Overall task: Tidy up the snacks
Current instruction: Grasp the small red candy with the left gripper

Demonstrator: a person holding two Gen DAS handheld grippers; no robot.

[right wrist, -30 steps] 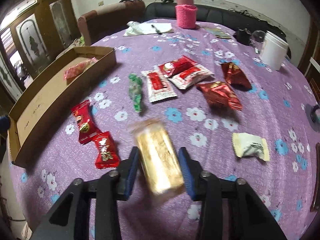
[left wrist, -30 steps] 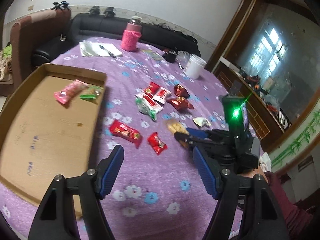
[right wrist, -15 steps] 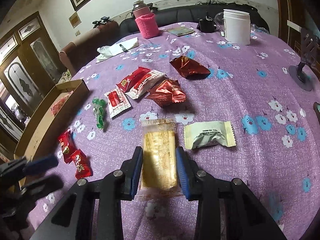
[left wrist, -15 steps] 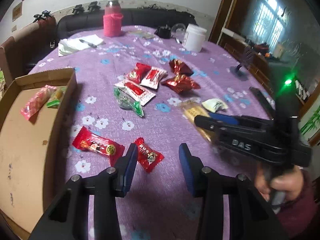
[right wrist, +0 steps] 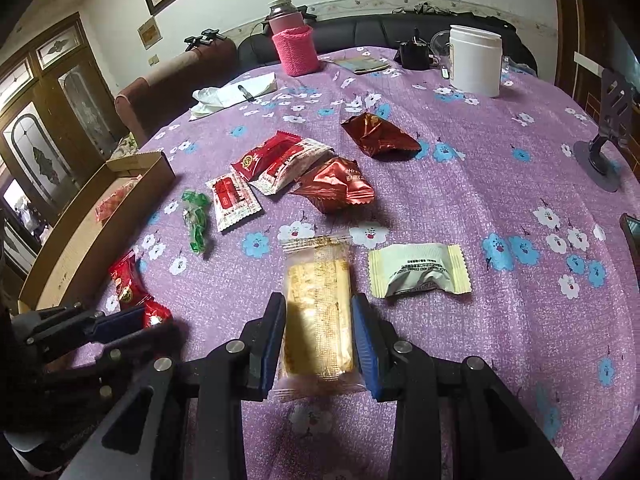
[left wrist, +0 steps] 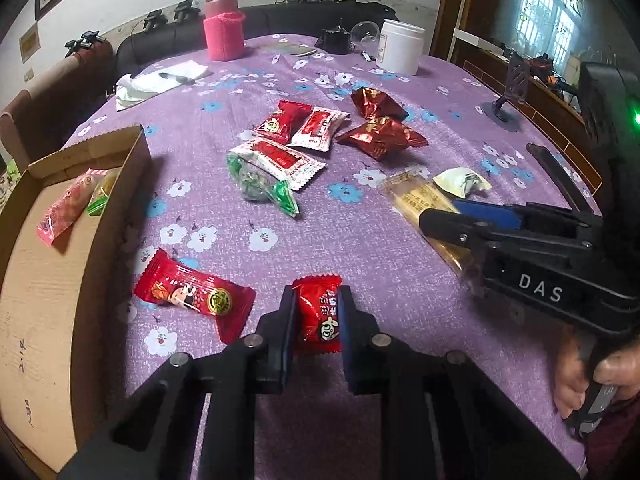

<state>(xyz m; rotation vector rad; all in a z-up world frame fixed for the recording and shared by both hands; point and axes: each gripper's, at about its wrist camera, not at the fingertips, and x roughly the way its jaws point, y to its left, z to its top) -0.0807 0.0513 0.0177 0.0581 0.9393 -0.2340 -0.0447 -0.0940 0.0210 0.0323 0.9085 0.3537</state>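
Observation:
My left gripper (left wrist: 317, 296) is shut on a small red candy packet (left wrist: 319, 314) low over the purple cloth. My right gripper (right wrist: 319, 308) is shut on a long golden cracker packet (right wrist: 318, 312), also seen in the left wrist view (left wrist: 420, 200). A cardboard tray (left wrist: 36, 300) at the left holds a pink packet (left wrist: 64, 212) and a green one (left wrist: 100, 196). A longer red packet (left wrist: 194, 298) lies beside the tray. More red, white and green packets (left wrist: 280, 160) lie mid-table. A pale green packet (right wrist: 418, 270) lies right of the cracker.
A pink-sleeved flask (left wrist: 223, 28), a white jar (left wrist: 401, 52), paper with a pen (left wrist: 168, 80) and a black phone stand (left wrist: 506, 92) stand at the far side of the table (left wrist: 360, 240). A dark sofa runs behind it.
My left gripper has moved forward over the small red candy and closed on it. My right gripper has stayed shut on the cracker packet, and now sits closer to the left gripper.

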